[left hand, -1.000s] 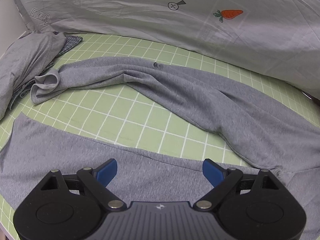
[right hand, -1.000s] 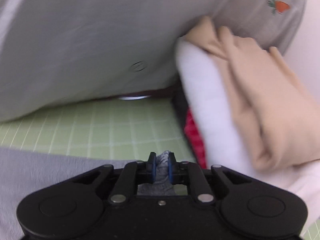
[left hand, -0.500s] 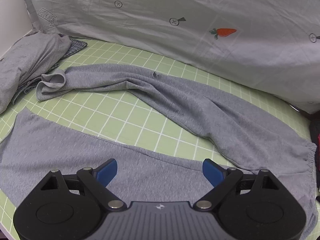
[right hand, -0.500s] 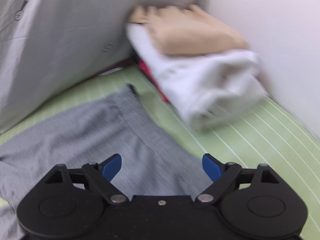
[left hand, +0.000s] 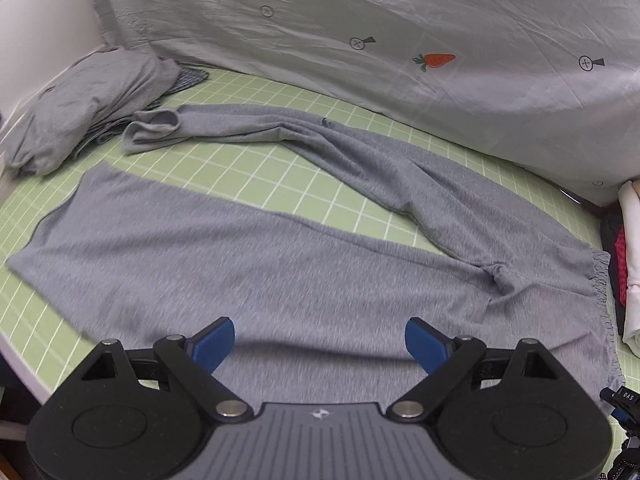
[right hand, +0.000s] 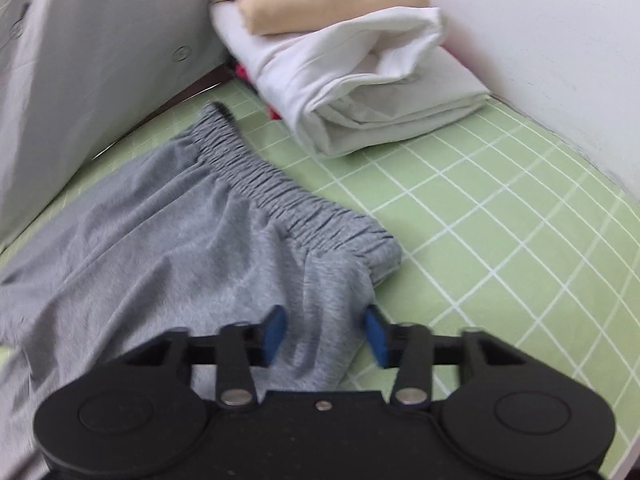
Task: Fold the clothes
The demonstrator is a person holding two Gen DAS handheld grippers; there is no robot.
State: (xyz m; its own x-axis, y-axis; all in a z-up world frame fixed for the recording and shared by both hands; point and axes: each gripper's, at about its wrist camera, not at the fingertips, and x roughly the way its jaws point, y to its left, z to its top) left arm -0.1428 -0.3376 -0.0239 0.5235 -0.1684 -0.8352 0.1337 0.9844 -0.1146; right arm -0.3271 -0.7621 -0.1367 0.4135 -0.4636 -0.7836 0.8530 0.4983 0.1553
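Grey trousers point(left hand: 256, 264) lie spread on the green grid mat point(left hand: 256, 168), both legs running left and the waistband at the right. My left gripper point(left hand: 319, 340) is open and empty above the near leg. In the right wrist view my right gripper point(right hand: 325, 334) is partly open, its blue pads on either side of a raised fold of the trousers point(right hand: 168, 248) just below the elastic waistband point(right hand: 280, 196). The pads are not closed on the cloth.
A crumpled grey garment point(left hand: 84, 108) lies at the far left. A stack of folded white and tan clothes point(right hand: 344, 72) sits at the right by the wall. A grey carrot-print sheet point(left hand: 400, 40) hangs along the back.
My right gripper let go of the grey cloth, opened wide, then narrowed around the waistband corner. My left gripper pulled back and up, so more of the trousers shows.
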